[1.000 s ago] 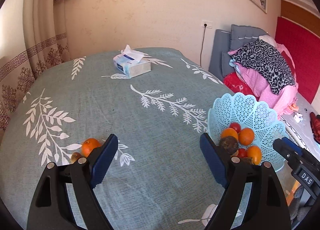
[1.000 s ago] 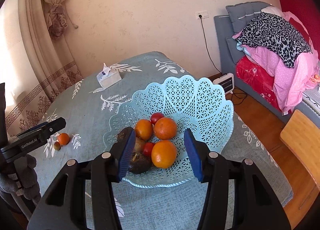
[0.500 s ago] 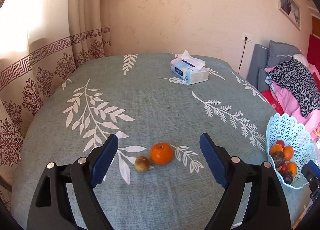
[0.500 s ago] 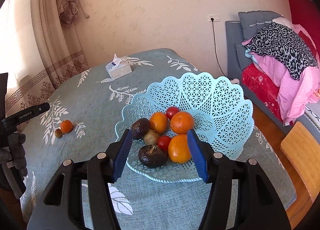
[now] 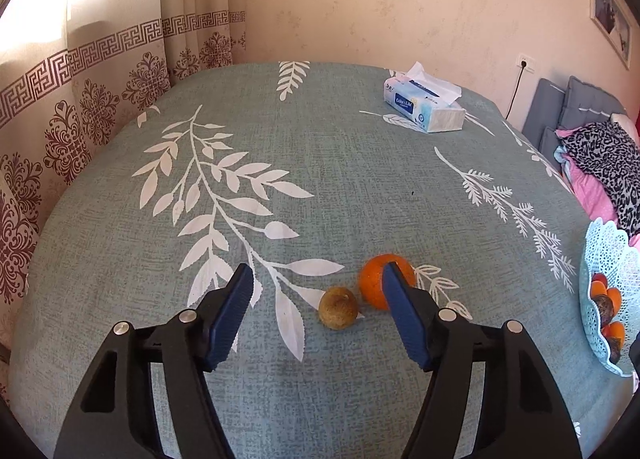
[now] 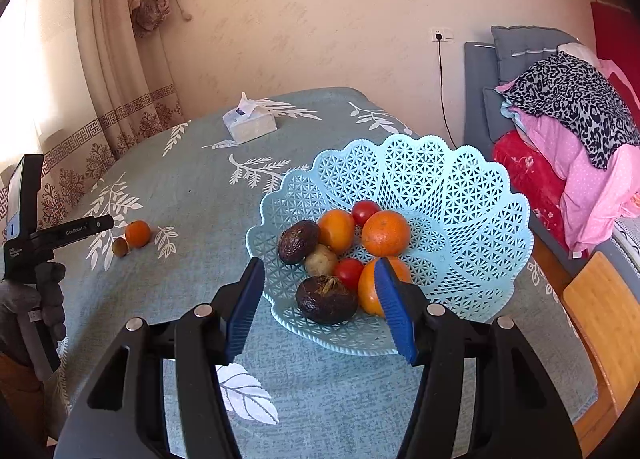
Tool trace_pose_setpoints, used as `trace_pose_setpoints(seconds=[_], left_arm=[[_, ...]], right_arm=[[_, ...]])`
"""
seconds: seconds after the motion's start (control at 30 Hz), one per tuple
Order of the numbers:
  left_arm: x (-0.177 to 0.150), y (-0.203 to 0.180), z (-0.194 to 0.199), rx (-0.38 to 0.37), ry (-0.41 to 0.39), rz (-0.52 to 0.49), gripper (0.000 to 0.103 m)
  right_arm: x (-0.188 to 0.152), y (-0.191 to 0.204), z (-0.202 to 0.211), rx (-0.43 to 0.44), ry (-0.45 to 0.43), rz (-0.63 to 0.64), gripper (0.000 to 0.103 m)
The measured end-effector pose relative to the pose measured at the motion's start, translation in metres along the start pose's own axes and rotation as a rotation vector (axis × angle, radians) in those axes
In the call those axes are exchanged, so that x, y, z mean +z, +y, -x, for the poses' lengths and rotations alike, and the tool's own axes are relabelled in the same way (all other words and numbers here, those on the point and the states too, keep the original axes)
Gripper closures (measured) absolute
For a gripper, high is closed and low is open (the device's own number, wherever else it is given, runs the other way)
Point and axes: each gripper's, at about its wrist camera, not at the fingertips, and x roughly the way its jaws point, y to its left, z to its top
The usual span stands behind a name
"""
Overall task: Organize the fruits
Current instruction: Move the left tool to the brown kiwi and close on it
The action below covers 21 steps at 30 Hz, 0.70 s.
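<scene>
The left gripper (image 5: 318, 291) has its two blue-padded fingers spread wide and it holds nothing. It hangs above the green tablecloth (image 5: 320, 187) with white leaf prints. Between its fingers, on the cloth, lies a small brown fruit (image 5: 338, 307), maybe a kiwi, and it is not touched by either pad. Just beside the brown fruit sits an orange (image 5: 376, 287); they are very near each other, but I cannot tell if they touch. The right finger covers a part of the orange in the left wrist view.

The right gripper (image 6: 320, 279) is also spread and empty. It is at the near rim of the light blue lattice basket (image 6: 460, 195). In the basket, there are three oranges, two small red tomatoes (image 6: 365, 211), two dark wrinkled fruits (image 6: 326, 299) and one pale brown fruit (image 6: 320, 260), all together near the basket's middle. One of the oranges (image 6: 370, 291) is partly behind the right finger of this gripper.

The loose orange and the brown fruit lie well apart from the basket. A tissue pack (image 5: 424, 109) stands beyond the basket, near the far edge of the table. Beside the basket, off the table, there is a pile of pink and leopard-print clothes (image 6: 576, 131).
</scene>
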Motion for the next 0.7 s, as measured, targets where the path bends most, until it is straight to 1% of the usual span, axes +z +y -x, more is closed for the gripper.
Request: trace_pose_setpoints(seconds=[0.13,0.2,0.33,0.47,0.53,0.7], left_arm=[[-0.005,0.002,-0.012,-0.006,0.026,-0.004,0.046],[-0.008,0.003,-0.018,-0.010,0.043,-0.003,0.048],[-0.012,0.005,-0.027,-0.026,0.062,0.003,0.049],[-0.012,0.005,-0.027,-0.039,0.058,0.002,0.050],[-0.012,0.005,-0.027,-0.047,0.056,0.002,0.053],[-0.013,0.005,-0.026,-0.062,0.049,0.003,0.054]], right_arm=[[-0.001,0.004,-0.001,0.005,0.005,0.010,0.044],[-0.002,0.006,-0.002,0.008,0.008,0.017,0.044],[-0.003,0.010,-0.004,0.015,0.016,0.026,0.044],[-0.004,0.013,-0.006,0.019,0.024,0.033,0.044],[-0.004,0.014,-0.006,0.022,0.027,0.037,0.044],[-0.005,0.018,-0.009,0.026,0.034,0.048,0.044]])
